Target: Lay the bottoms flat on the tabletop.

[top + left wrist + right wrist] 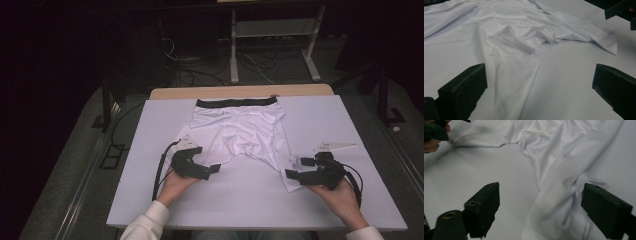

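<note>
White shorts [240, 130] with a black waistband [236, 102] lie flat on the white board [150, 150], waistband at the far side. My left gripper [209, 171] stands open at the near end of the left leg. In the left gripper view that leg's cloth [511, 82] runs between the wide jaws of the left gripper [540, 72], untouched. My right gripper [298, 168] stands open at the right leg's hem. In the right gripper view the hem [554, 215] lies between the jaws of the right gripper [540, 187], and the pads do not press it.
The board rests on a wooden table [240, 92] whose far edge shows behind it. Beyond are a dark floor, cables [200, 75] and a white desk frame [272, 45]. Bare board [250, 205] lies in front of the shorts, between the hands.
</note>
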The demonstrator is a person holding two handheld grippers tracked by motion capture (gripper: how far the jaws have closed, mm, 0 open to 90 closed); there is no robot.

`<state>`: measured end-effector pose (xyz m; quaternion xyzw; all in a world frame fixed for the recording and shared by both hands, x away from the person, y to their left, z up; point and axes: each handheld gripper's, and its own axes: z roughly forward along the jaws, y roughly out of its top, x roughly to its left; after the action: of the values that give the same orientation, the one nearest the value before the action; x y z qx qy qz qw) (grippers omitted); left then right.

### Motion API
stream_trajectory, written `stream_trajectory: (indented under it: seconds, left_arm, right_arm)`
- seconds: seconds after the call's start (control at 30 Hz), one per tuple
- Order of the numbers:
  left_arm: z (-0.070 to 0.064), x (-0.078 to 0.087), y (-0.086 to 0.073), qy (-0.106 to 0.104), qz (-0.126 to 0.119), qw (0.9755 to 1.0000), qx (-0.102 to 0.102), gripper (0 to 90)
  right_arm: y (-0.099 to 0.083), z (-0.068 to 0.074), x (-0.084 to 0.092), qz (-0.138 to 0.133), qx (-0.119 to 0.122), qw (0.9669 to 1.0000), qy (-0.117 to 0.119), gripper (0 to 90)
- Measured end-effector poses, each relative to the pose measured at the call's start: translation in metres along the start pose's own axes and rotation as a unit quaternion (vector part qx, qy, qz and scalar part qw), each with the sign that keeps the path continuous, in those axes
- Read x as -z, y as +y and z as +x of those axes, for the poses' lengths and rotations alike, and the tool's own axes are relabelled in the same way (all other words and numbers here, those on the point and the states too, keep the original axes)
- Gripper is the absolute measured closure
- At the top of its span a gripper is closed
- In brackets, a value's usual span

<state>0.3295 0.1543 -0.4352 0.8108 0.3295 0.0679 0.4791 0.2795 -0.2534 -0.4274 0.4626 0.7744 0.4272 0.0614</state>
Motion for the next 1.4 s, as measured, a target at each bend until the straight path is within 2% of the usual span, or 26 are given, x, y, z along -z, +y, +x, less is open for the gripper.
stream_trajectory:
  seconds: [0.1,0.3,0.43,0.53,0.77,0.9,0.97,1.07,1.1,1.17,1.4]
  left_arm:
    - [0.000,-0.001,0.000,0.000,0.003,1.0000,-0.001,0.0]
    - [-0.001,-0.003,-0.001,-0.001,0.006,1.0000,-0.003,0.0]
    - [-0.001,-0.004,-0.001,-0.001,0.010,0.9999,-0.007,0.0]
    - [-0.002,-0.004,-0.001,-0.001,0.009,0.9999,-0.008,0.0]
    - [-0.001,-0.004,-0.001,-0.001,0.010,0.9999,-0.011,0.0]
    - [-0.002,-0.004,-0.001,-0.002,0.008,0.9999,-0.012,0.0]
    - [-0.002,-0.005,-0.001,-0.003,0.009,0.9999,-0.013,0.0]
    - [-0.002,-0.005,-0.001,-0.003,0.010,0.9999,-0.013,0.0]
    - [-0.002,-0.005,-0.001,-0.003,0.009,0.9999,-0.014,0.0]
    - [-0.002,-0.004,-0.001,-0.003,0.009,0.9998,-0.015,0.0]
    - [-0.002,-0.005,-0.001,-0.003,0.009,0.9998,-0.015,0.0]
  right_arm:
    - [-0.005,0.006,0.002,0.006,0.003,0.9999,0.011,25.7]
    - [-0.018,0.015,0.001,0.041,0.005,0.9986,0.033,41.5]
    - [-0.021,0.018,-0.002,0.054,0.008,0.9980,0.030,47.7]
    - [-0.023,0.018,-0.006,0.067,0.010,0.9977,0.007,49.0]
    - [-0.025,0.016,-0.014,0.080,0.017,0.9965,-0.018,49.5]
    - [-0.027,0.013,-0.018,0.088,0.022,0.9950,-0.041,49.8]
    - [-0.027,0.015,-0.019,0.088,0.025,0.9947,-0.048,50.2]
    - [-0.028,0.023,-0.020,0.094,0.040,0.9921,-0.074,51.4]
    - [-0.028,0.027,-0.021,0.097,0.051,0.9902,-0.087,53.7]
    - [-0.029,0.029,-0.021,0.101,0.057,0.9883,-0.100,60.1]
    - [-0.028,0.023,-0.017,0.104,0.041,0.9881,-0.106,81.8]
